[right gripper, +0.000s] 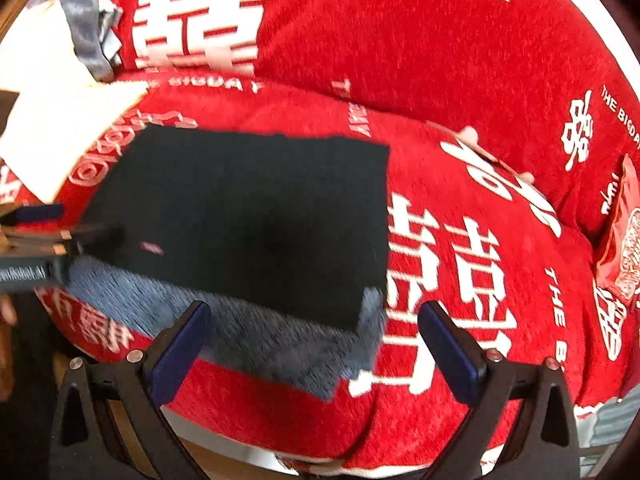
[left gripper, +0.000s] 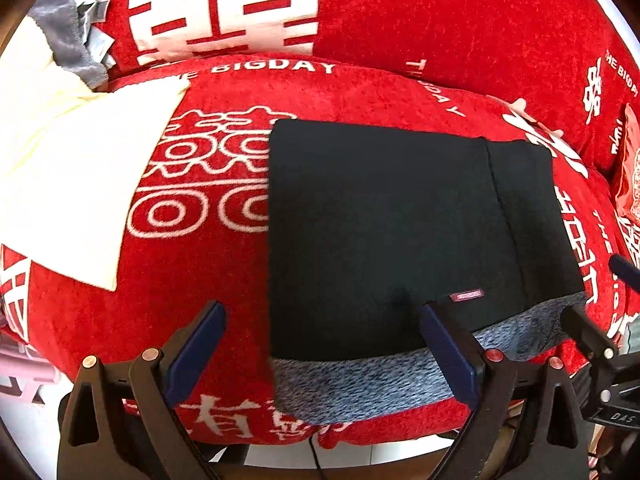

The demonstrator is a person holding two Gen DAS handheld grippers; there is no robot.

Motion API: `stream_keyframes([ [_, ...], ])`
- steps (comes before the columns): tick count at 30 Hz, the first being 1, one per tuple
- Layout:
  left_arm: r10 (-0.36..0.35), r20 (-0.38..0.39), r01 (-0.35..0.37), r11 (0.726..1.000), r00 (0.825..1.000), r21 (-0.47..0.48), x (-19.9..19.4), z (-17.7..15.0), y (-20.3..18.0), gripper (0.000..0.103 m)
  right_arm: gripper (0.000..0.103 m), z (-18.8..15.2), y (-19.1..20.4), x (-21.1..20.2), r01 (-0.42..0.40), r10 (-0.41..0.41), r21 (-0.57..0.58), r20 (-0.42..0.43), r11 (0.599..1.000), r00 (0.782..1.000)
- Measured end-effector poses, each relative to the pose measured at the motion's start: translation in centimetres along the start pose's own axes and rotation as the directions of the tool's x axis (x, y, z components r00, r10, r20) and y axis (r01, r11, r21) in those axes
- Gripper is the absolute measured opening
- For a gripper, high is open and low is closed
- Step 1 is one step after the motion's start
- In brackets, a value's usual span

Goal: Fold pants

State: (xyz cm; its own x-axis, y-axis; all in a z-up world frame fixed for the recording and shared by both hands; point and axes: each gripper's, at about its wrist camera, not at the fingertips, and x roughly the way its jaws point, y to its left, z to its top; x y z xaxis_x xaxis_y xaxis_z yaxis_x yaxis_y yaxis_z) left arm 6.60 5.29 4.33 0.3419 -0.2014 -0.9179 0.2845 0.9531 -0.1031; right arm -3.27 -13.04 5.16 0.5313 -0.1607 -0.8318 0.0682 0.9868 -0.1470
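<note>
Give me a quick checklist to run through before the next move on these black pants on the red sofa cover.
1. Left gripper open: ok, fingers spread wide, nothing between them.
2. Right gripper open: ok, fingers apart and holding nothing.
3. Black pants folded into a compact rectangle: ok, edges look fairly square.
4. Grey fleece lining tucked in: not ok, a strip sticks out along the near edge.
5. Pants lying flat on the red sofa cover: ok in the left view; the right view is too blurred to confirm.
6. Cream cloth clear of the pants: ok, it lies apart to the left.
</note>
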Motion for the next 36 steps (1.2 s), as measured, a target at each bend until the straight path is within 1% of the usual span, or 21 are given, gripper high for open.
stream_keyframes([
  [3,0.015,-0.025,-0.016,1.000,1.000,-0.010,0.9,-0.2,0.6,0.098,0.103,0.1,1.1,0.5,-0.041,0.041,-0.022,0.000,0.999,0.999],
  [5,0.002,-0.031,-0.003,1.000,1.000,-0.020,1.2,-0.4,1.0,0.098,0.103,-0.3,1.8,1.1,-0.055,0.055,-0.033,-0.014,0.998,0.998],
  [6,-0.003,-0.032,0.002,1.000,0.999,-0.024,1.3,-0.4,1.1,0.098,0.103,-0.6,2.1,1.5,-0.064,0.063,-0.037,-0.024,0.997,0.998],
  [8,-0.004,-0.040,0.003,1.000,0.999,-0.020,1.7,-0.5,1.1,0.098,0.103,-1.2,2.3,2.9,-0.081,0.079,-0.034,-0.076,0.996,0.994],
  [10,0.015,-0.041,-0.016,1.000,0.999,-0.027,2.0,-0.6,1.2,0.103,0.103,-1.8,2.5,3.3,-0.060,0.056,-0.053,-0.070,0.997,0.996],
  [13,0.009,-0.038,-0.010,1.000,0.999,-0.029,2.1,-0.7,1.3,0.103,0.103,-2.0,2.8,3.0,-0.052,0.048,-0.077,-0.060,0.996,0.997],
  [17,0.020,-0.032,-0.020,1.000,0.999,-0.021,1.7,-0.7,1.2,0.103,0.103,-1.4,2.3,1.9,-0.047,0.045,-0.046,-0.031,0.998,0.998],
  [20,0.055,0.018,-0.055,0.998,0.998,-0.007,0.1,-0.7,0.7,0.103,0.103,-0.8,1.8,0.3,-0.003,0.004,-0.050,0.005,0.999,1.000],
  [21,0.061,0.023,-0.061,0.998,0.998,0.002,-0.3,-0.6,0.4,0.103,0.103,-0.7,1.6,-0.1,0.001,0.000,-0.047,0.011,0.999,1.000],
  [25,0.021,0.024,-0.021,1.000,1.000,0.019,-1.2,-0.5,-0.5,0.103,0.103,-0.3,1.1,-0.9,0.034,-0.034,-0.018,0.002,0.999,0.999],
  [27,0.033,0.025,-0.033,0.999,0.999,0.013,-1.4,-0.5,-0.9,0.103,0.103,-0.2,0.8,-0.9,0.052,-0.052,0.000,-0.016,0.999,0.999],
  [29,0.048,0.048,-0.048,0.999,0.998,-0.002,-1.8,-0.9,-1.1,0.103,0.103,-0.4,0.5,-0.8,0.071,-0.070,0.020,-0.030,0.997,0.997],
  [30,0.039,0.053,-0.039,0.999,0.998,-0.008,-2.0,-1.0,-1.2,0.103,0.103,-0.5,0.4,-0.8,0.073,-0.072,0.025,-0.033,0.997,0.997],
  [32,-0.033,0.034,0.034,0.999,0.999,-0.016,-2.0,-1.3,-1.3,0.103,0.103,-0.8,0.2,-0.8,0.077,-0.075,0.040,-0.039,0.996,0.996],
  [33,-0.054,0.025,0.054,0.998,0.998,-0.017,-2.0,-1.4,-1.4,0.103,0.103,-0.9,0.1,-0.7,0.078,-0.076,0.049,-0.043,0.996,0.996],
  [36,-0.043,0.031,0.044,0.999,0.999,-0.030,-2.0,-1.6,-1.4,0.103,0.103,-1.1,-0.1,-0.8,0.082,-0.079,0.068,-0.046,0.994,0.996],
])
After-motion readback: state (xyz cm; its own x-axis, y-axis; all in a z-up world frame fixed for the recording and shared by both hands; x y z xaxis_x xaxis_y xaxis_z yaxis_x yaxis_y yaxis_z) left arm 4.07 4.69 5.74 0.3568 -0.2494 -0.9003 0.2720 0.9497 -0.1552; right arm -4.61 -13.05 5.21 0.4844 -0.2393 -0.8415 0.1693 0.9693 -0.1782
